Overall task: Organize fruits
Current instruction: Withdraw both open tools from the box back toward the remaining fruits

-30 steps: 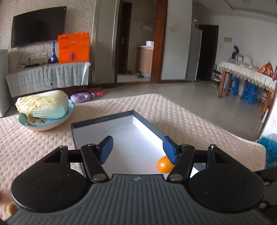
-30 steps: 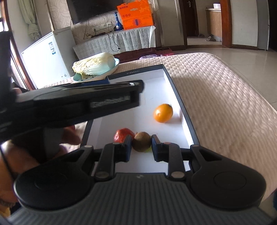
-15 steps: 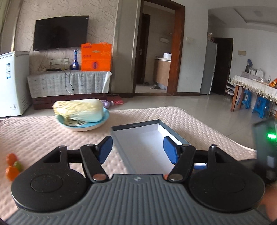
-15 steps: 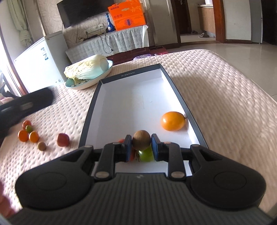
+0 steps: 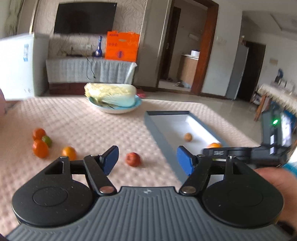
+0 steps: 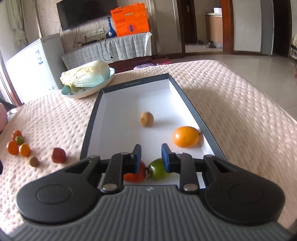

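We see the right gripper [image 6: 151, 154] over the white box [image 6: 118, 111] at centre frame, fingers apart with nothing between them, brown fruit [image 6: 146, 119] loose inside, rim lettering too small to read, left gripper [image 5: 147, 160] fingers opening, empty, red fruit [image 5: 133, 159] on the worktop [image 5: 83, 126] beyond.

Ahead of me a dark television [image 5: 84, 17] hangs on the patterned wall above a cloth-draped cabinet [image 5: 89, 71] carrying an orange box [image 5: 121, 46] and blue bottle [image 5: 99, 48]. A white freezer [image 5: 17, 64] stands left; pale glossy floor tiles [image 5: 222, 103] run toward a wood-framed doorway [image 5: 185, 53].
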`<state>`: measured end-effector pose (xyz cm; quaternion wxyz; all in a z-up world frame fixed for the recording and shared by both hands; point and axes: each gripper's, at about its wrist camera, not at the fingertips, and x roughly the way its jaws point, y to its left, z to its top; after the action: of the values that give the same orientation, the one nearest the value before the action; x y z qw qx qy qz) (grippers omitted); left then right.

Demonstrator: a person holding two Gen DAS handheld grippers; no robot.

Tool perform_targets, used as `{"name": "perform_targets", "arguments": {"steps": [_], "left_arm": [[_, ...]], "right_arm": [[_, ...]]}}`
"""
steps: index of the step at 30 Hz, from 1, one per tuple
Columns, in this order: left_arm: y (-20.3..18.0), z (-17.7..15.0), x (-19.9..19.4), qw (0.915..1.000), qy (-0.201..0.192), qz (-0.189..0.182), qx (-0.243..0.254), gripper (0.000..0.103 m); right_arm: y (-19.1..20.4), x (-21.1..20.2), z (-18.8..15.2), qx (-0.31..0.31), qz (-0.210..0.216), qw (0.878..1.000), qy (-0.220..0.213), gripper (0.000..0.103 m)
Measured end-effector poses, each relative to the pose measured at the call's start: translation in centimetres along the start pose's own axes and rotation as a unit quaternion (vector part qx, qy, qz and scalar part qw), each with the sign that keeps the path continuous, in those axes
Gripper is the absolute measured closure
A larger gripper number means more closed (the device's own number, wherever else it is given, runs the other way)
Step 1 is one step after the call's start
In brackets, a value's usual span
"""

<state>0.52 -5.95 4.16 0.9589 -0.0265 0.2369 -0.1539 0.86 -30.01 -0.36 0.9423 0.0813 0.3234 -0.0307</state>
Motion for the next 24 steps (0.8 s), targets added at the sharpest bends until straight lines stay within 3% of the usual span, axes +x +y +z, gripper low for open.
{"name": "perform_targets", "arguments": {"steps": [6,8,10,16,20,24], "left_arm": [[1.5,0.2,0.3,0.9995,-0.005,0.028,0.015,0.029],[2.1,0.5,0.0,0.9993,-0.011,0.032,0.012,0.029],[2.7,0.7,-0.2,0.9991,-0.013,0.04,0.006,0.029],[3.6,1.4,-0.3,0.9986,-0.02,0.048,-0.007,0.029],[4.4,1.8,-0.7,0.9978,-0.027,0.059,-0.018,0.029],[5.2,2.1,-0.8,0.9968,-0.032,0.068,-0.026,0.029]], "right_arm": [[-0.3,-0.1,0.3,0.016,-0.008,1.0,-0.016,0.074],[-0.2,-0.7,0.5,0.02,-0.009,0.999,-0.035,0.063],[0.2,-1.5,0.7,0.021,-0.009,0.998,-0.058,0.06],[2.6,-3.3,0.9,-0.03,-0.019,0.993,-0.115,0.06],[3.5,-3.9,1.0,-0.034,-0.005,0.99,-0.138,0.06],[5.5,-4.9,0.7,-0.047,0.041,0.985,-0.163,0.06]]}}
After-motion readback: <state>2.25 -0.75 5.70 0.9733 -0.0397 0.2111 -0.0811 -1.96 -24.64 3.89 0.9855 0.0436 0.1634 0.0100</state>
